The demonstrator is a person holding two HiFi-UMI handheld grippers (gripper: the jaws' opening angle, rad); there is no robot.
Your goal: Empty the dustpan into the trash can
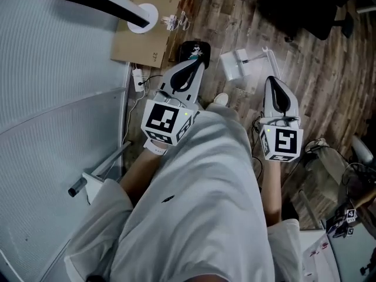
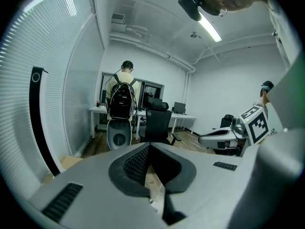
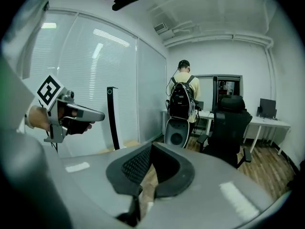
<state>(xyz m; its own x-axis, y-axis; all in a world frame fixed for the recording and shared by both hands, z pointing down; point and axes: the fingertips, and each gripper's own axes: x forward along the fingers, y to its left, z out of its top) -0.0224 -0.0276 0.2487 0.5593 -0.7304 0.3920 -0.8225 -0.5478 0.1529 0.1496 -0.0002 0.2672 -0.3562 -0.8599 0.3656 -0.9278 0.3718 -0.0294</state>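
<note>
At six o'clock the left gripper (image 2: 149,148) fills the foreground, its jaws pressed together with nothing between them. Beyond it, at centre, stands a black office chair (image 2: 157,123). At eleven o'clock a person (image 2: 127,78) wearing a backpack (image 2: 122,98) faces a desk (image 2: 96,109). At three o'clock hangs the right gripper (image 2: 202,139).

Head view: the wearer's pale shirt (image 1: 200,204) hides the floor behind both pairs of fingers. Ahead of the left gripper (image 1: 198,63), a cardboard sheet (image 1: 147,28) is cut by the top edge. The white object (image 1: 238,63), lying ahead of and between the two fingertip pairs, is too small to identify. Left gripper view: far beyond the fingers, a person with a backpack (image 2: 121,97) is hidden below the waist by a white pod (image 2: 119,133).
</note>
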